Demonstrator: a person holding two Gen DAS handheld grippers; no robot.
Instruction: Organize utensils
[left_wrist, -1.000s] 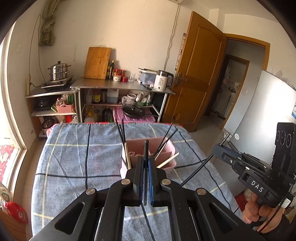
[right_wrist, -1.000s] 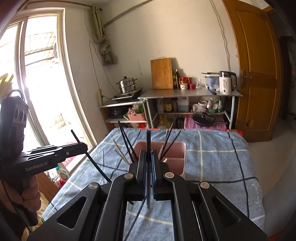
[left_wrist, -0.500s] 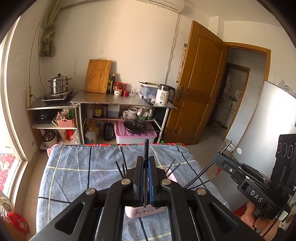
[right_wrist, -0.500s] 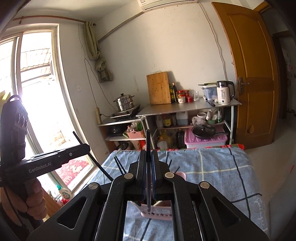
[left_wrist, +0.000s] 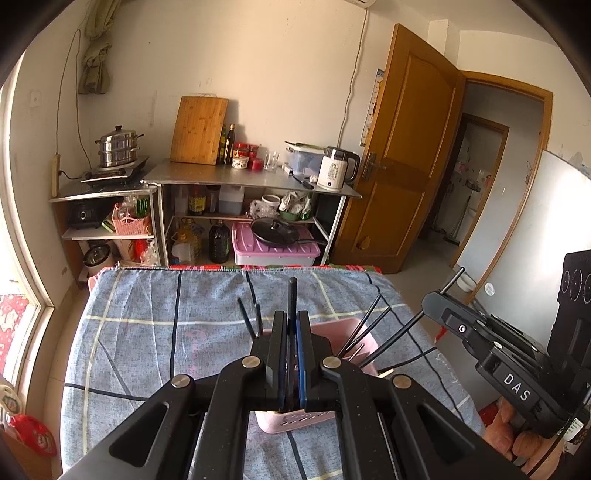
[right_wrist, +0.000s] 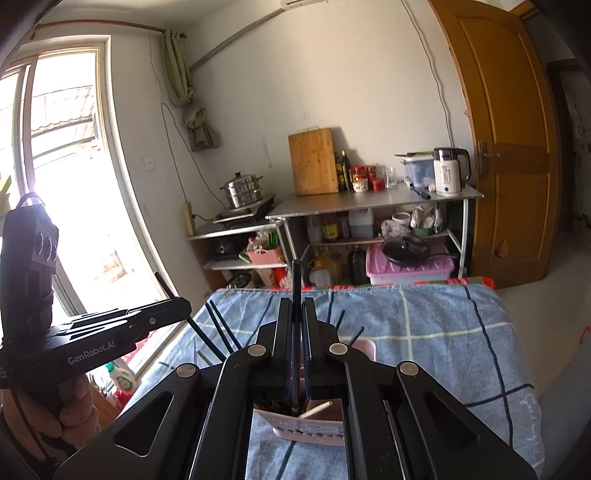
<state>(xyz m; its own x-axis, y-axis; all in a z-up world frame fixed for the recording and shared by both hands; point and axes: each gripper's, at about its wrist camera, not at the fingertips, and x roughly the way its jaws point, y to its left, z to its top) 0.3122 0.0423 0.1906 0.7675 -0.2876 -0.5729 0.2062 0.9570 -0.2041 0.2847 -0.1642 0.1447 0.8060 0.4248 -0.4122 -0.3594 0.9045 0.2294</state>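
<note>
Pink plastic holder (left_wrist: 364, 334) sits on the blue checked cloth (left_wrist: 147, 332), now tucked low under both sets of my fingers; a sec ago it stood further out ahead w/ its compartments open to view, so I've carried both hands in over it & the drop-in looks close. Left gripper (left_wrist: 291, 332) is clamped tight on one black chopstick (left_wrist: 292, 295); its long axis runs along the fingers, top end poking up and away toward the shelves, lower end aimed down at the holder. Right gripper (right_wrist: 295, 321) is pinched the same way on its own black chopstick (right_wrist: 296, 280), axis also along the fingers, tip going down toward the holder's near compartment beside a pale wooden stick (right_wrist: 316, 409). Can't tell if either tip is inside yet, the fingers hide it. Other black sticks (left_wrist: 364, 323) already stand in the holder, fanned out & leaning. Guess: next is lower, then release, w/o knocking the leaning ones.
</note>
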